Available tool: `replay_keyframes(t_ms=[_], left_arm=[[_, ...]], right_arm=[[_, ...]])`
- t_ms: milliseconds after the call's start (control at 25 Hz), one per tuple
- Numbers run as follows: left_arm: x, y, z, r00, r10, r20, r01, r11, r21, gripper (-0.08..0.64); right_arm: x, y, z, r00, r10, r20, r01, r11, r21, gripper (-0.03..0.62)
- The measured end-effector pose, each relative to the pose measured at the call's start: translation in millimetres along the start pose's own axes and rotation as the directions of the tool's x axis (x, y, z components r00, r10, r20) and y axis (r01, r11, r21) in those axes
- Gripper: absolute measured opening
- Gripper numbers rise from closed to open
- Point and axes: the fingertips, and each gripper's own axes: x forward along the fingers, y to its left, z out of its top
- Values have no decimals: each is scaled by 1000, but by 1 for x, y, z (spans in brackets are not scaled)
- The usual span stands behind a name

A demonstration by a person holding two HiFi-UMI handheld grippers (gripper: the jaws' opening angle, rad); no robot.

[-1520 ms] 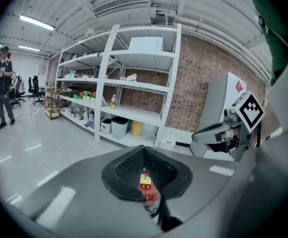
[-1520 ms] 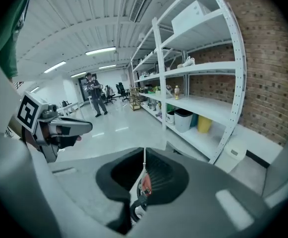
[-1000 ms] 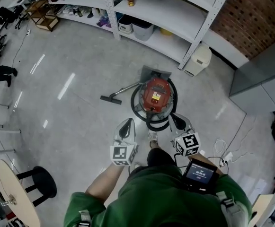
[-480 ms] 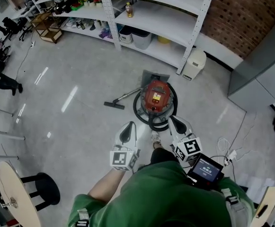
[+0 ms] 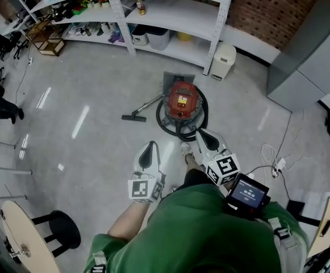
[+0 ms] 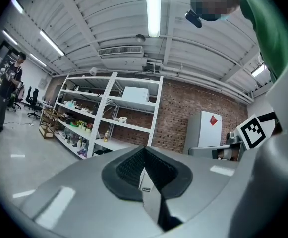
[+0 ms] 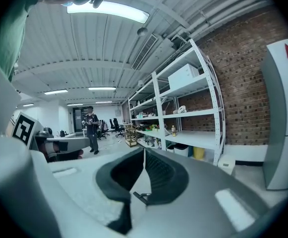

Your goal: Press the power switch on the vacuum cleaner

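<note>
Red canister vacuum cleaner [image 5: 182,104] sits on the floor [image 5: 91,152] ahead of the person, in front of the white shelving [image 5: 170,7], with the black hose [image 5: 173,128] looped round its base and the wand and floor nozzle [image 5: 133,118] lying out to its left. A white bin [image 5: 222,61] stands near it by the shelf post. Left tool [image 5: 149,148]: jaws closed together, nothing between them. Right tool [image 5: 201,136]: same, pads meeting at the tip and empty. Both are held at about waist height in front of the green top [image 5: 210,232]. Both gripper views look level across the room at shelves and brick wall, and neither shows the vacuum, so neither tool is aimed at it. Step in hand looks like the approach, and the press is not yet done. The switch itself is too small to make out in the head view. There is a pale label patch on the red top, but I cannot tell if that is the switch. To do it well: step or crouch closer and tip one tool steeply down so the canister top comes into its own view. The right tool looks the nearer in the head view. Keep the jaws closed so the tip acts as one blunt finger, find the switch first, then push straight down on it. Risks: tripping on or catching the hose loop, and a slanted push sliding off the rounded top or rolling the canister. The person's shoe [image 5: 186,150] is just beside the hose.
</note>
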Motion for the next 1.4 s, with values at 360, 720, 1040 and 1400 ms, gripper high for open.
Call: replay_keyframes(t_ms=[360, 720, 1040, 1400], left_arm=[[-48, -11, 6, 1000, -20, -20, 20, 1000, -2, 8], [-42, -30, 4, 999, -49, -22, 49, 999, 0, 8], [-41, -45, -4, 998, -63, -22, 63, 998, -3, 8], [-41, -48, -5, 998, -56, -35, 56, 998, 3, 8]], right_arm=[[-38, 35, 8, 1000, -15, 4, 15, 1000, -13, 6], [-59, 28, 8, 999, -42, 18, 42, 999, 3, 6], [-75, 21, 5, 998, -59, 30, 59, 998, 9, 5], [-75, 19, 5, 998, -51, 31, 51, 999, 18, 5]])
